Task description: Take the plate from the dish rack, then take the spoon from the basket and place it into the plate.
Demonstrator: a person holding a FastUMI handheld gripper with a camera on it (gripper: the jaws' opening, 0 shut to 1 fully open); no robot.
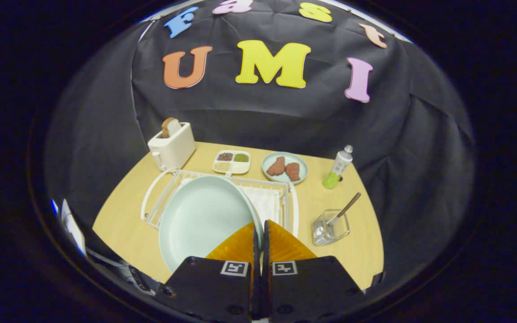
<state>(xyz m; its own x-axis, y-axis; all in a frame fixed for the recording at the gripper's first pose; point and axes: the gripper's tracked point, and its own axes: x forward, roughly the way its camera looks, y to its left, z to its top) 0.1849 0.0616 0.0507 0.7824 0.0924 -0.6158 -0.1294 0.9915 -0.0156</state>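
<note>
The gripper [260, 224] jaws pinch the rim of the plate [202, 220] above the dish rack [285, 197].

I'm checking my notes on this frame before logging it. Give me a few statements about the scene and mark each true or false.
1. The gripper is shut on the rim of the plate. True.
2. The spoon lies in the plate. False: it stands in the clear basket, beside the dish rack.
3. A slice of bread sticks out of the toaster. True.
4. The small plate beyond the rack holds two brown pieces of food. True.
5. The bottle lies on its side. False: it stands upright beyond the basket.
</note>
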